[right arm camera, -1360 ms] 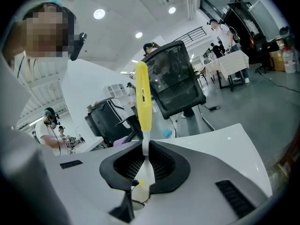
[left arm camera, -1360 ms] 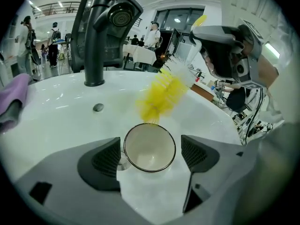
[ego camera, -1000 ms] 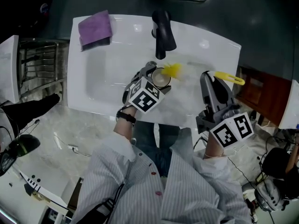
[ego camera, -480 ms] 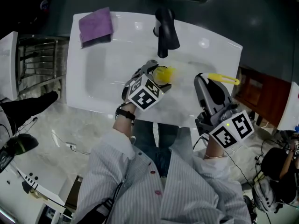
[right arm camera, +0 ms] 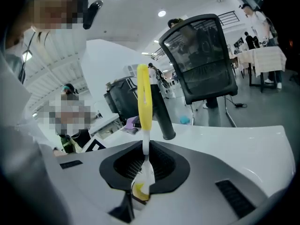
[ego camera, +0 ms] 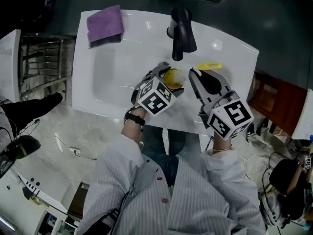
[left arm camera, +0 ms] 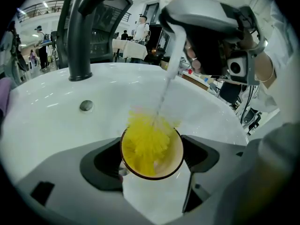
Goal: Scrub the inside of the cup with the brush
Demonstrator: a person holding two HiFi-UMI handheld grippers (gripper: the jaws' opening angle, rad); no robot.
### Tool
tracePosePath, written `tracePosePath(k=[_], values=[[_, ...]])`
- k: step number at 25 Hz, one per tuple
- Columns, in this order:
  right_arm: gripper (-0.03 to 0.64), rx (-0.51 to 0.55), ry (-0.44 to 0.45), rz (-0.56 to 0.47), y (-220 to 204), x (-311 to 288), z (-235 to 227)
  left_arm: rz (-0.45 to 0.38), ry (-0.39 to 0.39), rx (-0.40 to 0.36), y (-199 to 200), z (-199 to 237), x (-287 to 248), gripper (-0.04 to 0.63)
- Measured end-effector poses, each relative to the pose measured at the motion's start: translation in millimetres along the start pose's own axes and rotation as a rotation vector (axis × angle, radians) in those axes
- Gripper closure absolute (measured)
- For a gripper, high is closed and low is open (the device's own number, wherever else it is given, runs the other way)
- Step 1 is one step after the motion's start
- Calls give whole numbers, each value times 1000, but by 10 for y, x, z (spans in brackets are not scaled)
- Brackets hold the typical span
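Cup: a small cup [left arm camera: 172,159] with a dark rim, held over the white sink [ego camera: 122,72], in front of the black tap [ego camera: 182,28], its mouth tipped towards the right gripper.
Left gripper: the left gripper [ego camera: 157,84] has its two jaws pressed against the cup's sides, one on each side, so the cup is gripped firmly.
Brush: the yellow bristle head of the brush [left arm camera: 145,142] sits inside the cup, filling most of the mouth, with a few tufts poking over the far rim.
Right gripper: the right gripper [ego camera: 203,77] is clamped on the brush's pale stem, and the yellow handle end sticks out beyond the jaws.
Done so far: from where I stand, the cup is picked up, the brush is picked up, and the bristles are in. The scrubbing looks to be under way.
Left to do: I can't tell how clean the inside is. I'd guess more turns around the wall and bottom are needed, then pulling the brush out.
Edges: the two grippers are close together, nose to nose over the front of the basin. The tap spout hangs just behind the cup, and the sink's front rim runs just under both hands.
Open room: the basin to the left of the cup is bare up to the drain [left arm camera: 86,105]. The purple cloth [ego camera: 105,24] on the far left corner and the wire rack [ego camera: 41,58] beyond the sink are well apart from the work.
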State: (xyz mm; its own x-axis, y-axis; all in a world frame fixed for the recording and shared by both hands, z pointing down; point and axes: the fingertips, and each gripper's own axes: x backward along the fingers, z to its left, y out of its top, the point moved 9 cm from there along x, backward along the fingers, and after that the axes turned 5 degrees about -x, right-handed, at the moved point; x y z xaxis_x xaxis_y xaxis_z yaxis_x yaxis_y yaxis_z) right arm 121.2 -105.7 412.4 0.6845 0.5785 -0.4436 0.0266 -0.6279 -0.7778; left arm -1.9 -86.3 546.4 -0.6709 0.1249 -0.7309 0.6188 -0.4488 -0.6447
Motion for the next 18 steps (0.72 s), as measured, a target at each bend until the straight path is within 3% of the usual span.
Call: tracePosePath(k=[6, 12, 18], values=[[560, 63, -22, 35, -101, -187, -99, -9, -2, -5, 13, -1, 12, 199], [560, 18, -20, 69, -238, -30, -248, -10, -3, -17, 11, -10, 0, 199], [561, 31, 25, 151, -404, 210, -97, -2, -7, -35, -3, -3, -9, 199]])
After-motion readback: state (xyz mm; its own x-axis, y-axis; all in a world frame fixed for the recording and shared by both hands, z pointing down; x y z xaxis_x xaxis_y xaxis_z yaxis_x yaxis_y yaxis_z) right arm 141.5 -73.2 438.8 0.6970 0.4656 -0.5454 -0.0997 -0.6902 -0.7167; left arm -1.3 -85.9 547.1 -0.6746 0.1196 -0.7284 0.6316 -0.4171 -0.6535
